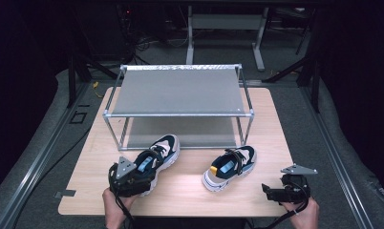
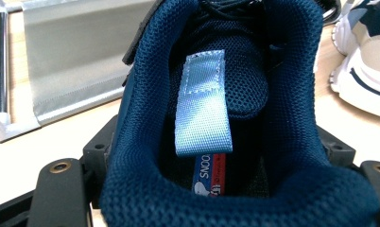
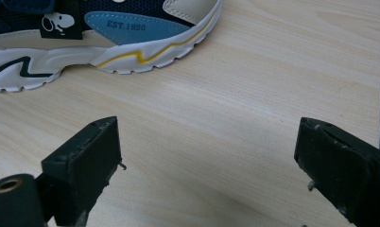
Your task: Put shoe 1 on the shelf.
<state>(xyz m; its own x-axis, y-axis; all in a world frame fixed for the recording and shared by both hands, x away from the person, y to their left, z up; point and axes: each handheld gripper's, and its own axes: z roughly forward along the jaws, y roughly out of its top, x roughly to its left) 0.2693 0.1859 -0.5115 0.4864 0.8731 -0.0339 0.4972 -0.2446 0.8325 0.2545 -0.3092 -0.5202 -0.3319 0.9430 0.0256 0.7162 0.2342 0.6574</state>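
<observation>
Two navy, beige and white sneakers lie on the wooden table (image 1: pixel 180 198) in front of a rack. The left sneaker (image 1: pixel 165 147) has its heel between the jaws of my left gripper (image 1: pixel 143 175), which is shut on it. In the left gripper view (image 2: pixel 221 194) the navy mesh heel collar (image 2: pixel 282 104) and a light blue pull tab (image 2: pixel 202 104) sit between the two black jaws. The right sneaker (image 1: pixel 230 167) lies free with its toe toward the rack. My right gripper (image 1: pixel 268 191) hovers low at the table's front right corner, open with nothing in it (image 3: pixel 207 156), and that sneaker's sole (image 3: pixel 107 61) is a short way ahead.
A two-level metal rack (image 1: pixel 178 90) with grey shelves stands at the back of the table; its lower shelf (image 2: pixel 74 61) is just beyond the held sneaker. The other sneaker (image 2: pixel 363 71) lies to the right. Bare table lies between the shoes and along the front edge.
</observation>
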